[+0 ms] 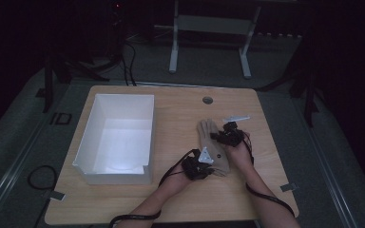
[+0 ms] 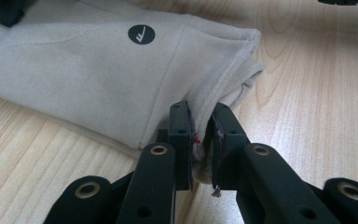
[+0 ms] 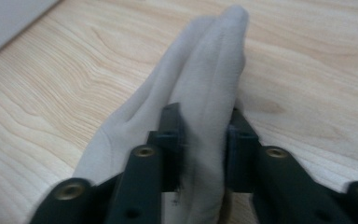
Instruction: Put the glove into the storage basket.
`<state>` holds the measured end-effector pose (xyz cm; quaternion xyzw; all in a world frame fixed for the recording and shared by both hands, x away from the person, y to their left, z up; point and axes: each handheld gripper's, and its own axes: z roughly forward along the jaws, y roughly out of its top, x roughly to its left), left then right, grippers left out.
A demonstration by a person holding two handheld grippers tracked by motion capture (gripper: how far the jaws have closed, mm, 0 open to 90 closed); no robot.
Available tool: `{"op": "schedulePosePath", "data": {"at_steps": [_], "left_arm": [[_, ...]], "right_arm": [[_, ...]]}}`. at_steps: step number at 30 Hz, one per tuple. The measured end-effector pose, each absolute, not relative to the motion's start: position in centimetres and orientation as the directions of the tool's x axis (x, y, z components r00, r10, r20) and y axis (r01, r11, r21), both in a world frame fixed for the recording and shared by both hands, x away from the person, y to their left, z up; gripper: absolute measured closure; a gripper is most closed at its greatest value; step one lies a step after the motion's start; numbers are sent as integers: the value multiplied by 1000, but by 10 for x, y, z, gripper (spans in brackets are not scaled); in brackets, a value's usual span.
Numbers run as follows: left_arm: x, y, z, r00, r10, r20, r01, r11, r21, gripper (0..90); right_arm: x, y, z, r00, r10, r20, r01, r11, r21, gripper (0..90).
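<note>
Both tools clamped on glove (image 2: 98, 70): L tool (image 2: 201, 140) at cuff, R tool (image 3: 204, 140) at finger.

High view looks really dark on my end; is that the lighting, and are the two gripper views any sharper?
High view: dim all over, the room behind nearly black, the white box brightest. Left gripper view: evenly lit and sharp on the beige glove cuff. Right gripper view: bright but soft, the glove's fingers and the wood grain blurred.

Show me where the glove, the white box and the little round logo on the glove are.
glove (image 1: 211, 134), high view, on its beige back near the fingertips.
white box (image 1: 86, 137), high view, on its left wall.
round logo (image 2: 141, 34), left gripper view, on the middle of the dark disc printed on the glove.
</note>
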<state>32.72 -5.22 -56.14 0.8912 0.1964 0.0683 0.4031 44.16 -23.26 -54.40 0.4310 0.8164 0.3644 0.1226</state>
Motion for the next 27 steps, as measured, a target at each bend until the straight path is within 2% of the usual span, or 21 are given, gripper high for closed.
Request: {"op": "schedulePosePath", "data": {"at_steps": [7,9,11,12,14,18,19,21,22,23,27], "left_arm": [[328,-52,-562,914,404,-39,298,-603,740,809],[329,-52,-564,911,407,-60,312,-590,745,808],[329,-52,-564,912,406,-62,313,-590,744,808],[328,-52,-564,912,407,-51,307,-594,743,808],[328,-52,-564,912,408,-47,305,-597,742,808],[328,-50,-564,913,404,-48,303,-597,743,808],[328,-51,-565,912,407,-47,304,-595,744,808],[327,-51,-564,913,406,-43,302,-601,740,808],[327,-51,-564,913,406,-43,302,-600,741,808],[327,-51,-565,910,411,-51,309,-592,744,808],[327,-49,-565,910,409,-62,315,-587,746,808]], "right_arm": [[445,-235,-542,-590,789,172,646,334,687,738],[449,-237,-543,-579,788,209,669,312,675,634],[449,-237,-543,-579,788,209,669,312,675,634],[452,-240,-548,-566,780,268,698,280,659,473],[452,-241,-550,-564,775,285,704,271,657,462],[454,-244,-558,-552,768,326,725,248,643,384],[455,-244,-558,-558,764,323,722,254,644,387],[456,-242,-556,-580,751,316,719,290,631,459],[455,-238,-556,-607,729,316,714,327,619,566],[455,-237,-556,-622,718,313,709,346,615,601],[450,-231,-553,-634,719,286,692,362,624,652]]}}
